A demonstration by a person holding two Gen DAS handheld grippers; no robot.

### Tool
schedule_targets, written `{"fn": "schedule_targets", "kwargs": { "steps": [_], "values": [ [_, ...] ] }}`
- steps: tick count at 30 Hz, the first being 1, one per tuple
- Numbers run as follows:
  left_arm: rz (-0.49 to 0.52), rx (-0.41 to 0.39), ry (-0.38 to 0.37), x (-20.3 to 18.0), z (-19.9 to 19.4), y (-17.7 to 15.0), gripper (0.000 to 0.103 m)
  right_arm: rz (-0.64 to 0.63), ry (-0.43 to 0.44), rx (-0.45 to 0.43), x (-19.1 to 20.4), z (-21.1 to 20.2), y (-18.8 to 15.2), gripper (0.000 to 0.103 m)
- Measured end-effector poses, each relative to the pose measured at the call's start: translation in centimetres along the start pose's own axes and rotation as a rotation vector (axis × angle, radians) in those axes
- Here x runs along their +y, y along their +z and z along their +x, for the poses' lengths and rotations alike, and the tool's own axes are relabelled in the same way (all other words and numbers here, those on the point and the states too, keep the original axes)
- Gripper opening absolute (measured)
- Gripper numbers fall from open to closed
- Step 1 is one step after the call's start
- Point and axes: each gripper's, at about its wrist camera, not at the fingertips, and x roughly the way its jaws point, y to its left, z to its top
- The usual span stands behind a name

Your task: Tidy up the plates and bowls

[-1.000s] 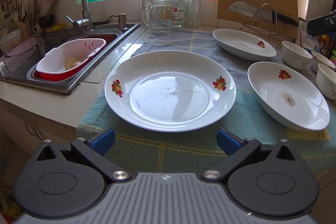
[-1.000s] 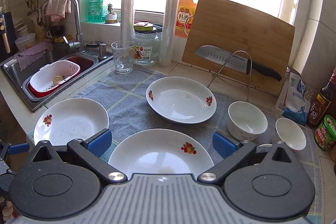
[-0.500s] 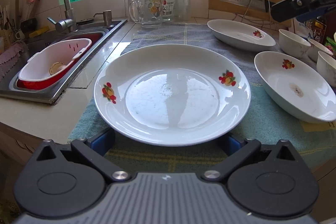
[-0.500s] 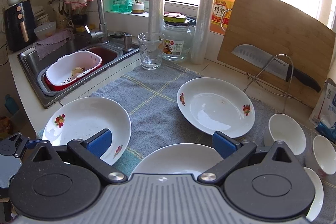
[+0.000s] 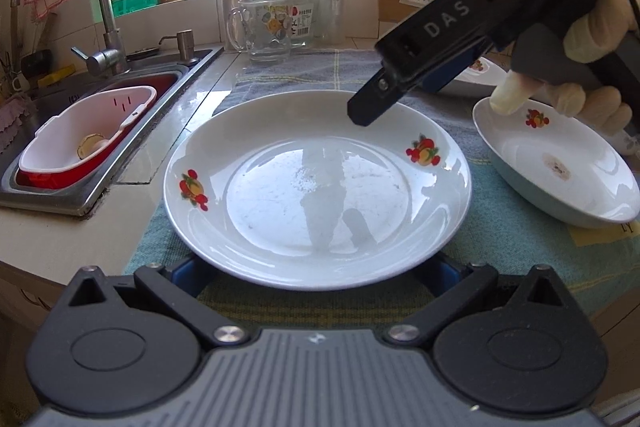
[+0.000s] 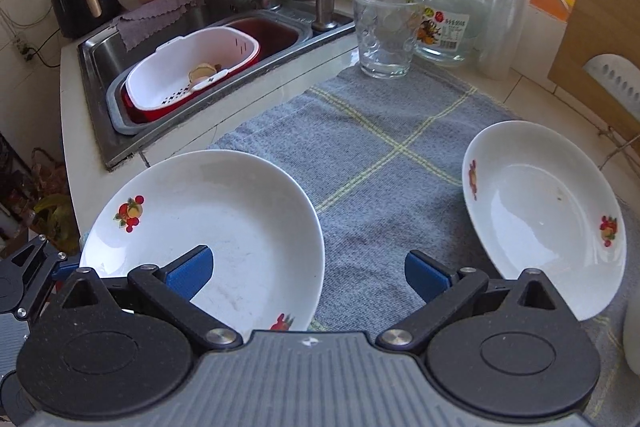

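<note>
- On the counter towel point(image 6: 384, 155), the left gripper point(image 5: 316, 269) had slid under the near plate point(image 5: 316, 183), fingers spread wide at its rim, gripping nothing.
- Right gripper point(image 6: 308, 273) had swung above that plate, open and empty; a pickup looked imminent.

Plate point(image 5: 316, 187) on cloth point(image 6: 384, 147) beside sink point(image 6: 104, 55)

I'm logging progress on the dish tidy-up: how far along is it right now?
Nothing looks stacked yet. In hand: the left gripper, open, straddles the near rim of the large plate, which lies flat on the towel; the right gripper hovers open above that plate. Left: the second plate and third plate each lie apart. No bowls show in these views.
</note>
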Motion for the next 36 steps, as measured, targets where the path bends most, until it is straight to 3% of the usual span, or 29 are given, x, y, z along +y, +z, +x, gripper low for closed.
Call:
{"fn": "schedule_targets", "kwargs": {
  "steps": [5,9,14,22,26,32,36],
  "values": [
    [0.004,0.012,-0.011,0.3,0.2,0.3,0.103,0.020,0.083,0.078,-0.5,2.7,0.5,0.103],
    [0.015,0.020,-0.023,0.5,0.3,0.5,0.103,-0.001,0.095,0.075,-0.4,2.9,0.6,0.103],
    [0.031,0.035,-0.043,1.0,0.5,0.8,0.103,-0.070,0.080,0.137,0.2,3.3,1.2,0.103],
    [0.055,0.034,-0.062,1.4,0.5,0.8,0.103,-0.240,0.256,0.122,-0.2,3.9,3.3,0.103],
    [0.064,0.030,-0.065,1.5,0.4,0.7,0.103,-0.241,0.381,0.171,-1.1,4.9,4.6,0.092],
    [0.091,0.016,-0.070,1.5,0.2,0.6,0.102,-0.208,0.455,0.177,-2.0,5.4,5.5,0.081],
    [0.093,0.019,-0.079,1.6,0.3,0.7,0.102,-0.206,0.470,0.177,-2.0,5.5,5.4,0.081]
  ]
}}
